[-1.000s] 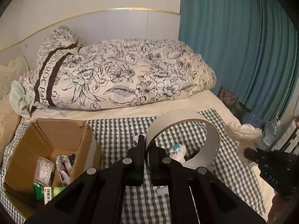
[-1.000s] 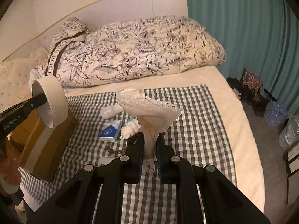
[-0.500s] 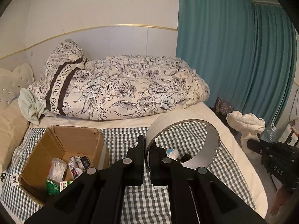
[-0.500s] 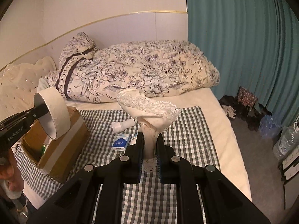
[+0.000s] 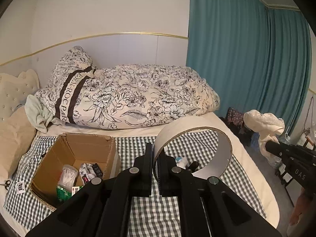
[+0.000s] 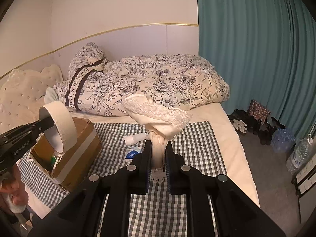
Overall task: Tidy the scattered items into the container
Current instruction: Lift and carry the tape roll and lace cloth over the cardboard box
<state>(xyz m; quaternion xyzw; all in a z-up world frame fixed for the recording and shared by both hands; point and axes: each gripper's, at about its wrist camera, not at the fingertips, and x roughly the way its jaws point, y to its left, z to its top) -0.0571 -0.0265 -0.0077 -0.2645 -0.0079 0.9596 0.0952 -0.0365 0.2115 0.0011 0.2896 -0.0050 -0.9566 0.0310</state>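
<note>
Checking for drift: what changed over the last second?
Both grippers rose and drew back from the bed; the cardboard box now sits farther below. Unchanged: left gripper clamps the tape ring, right gripper clamps the lace cloth.

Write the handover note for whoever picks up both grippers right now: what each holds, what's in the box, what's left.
Left gripper: shut on the wall of the tape roll, held in the air to the right of the cardboard box.
Right gripper: shut on the cream lace cloth, lifted above the checked cloth.
Done: the box already holds cotton swabs and several small packets.
Left: drop in the roll and the cloth, then collect the white bottle and blue packet lying on the checked cloth.
</note>
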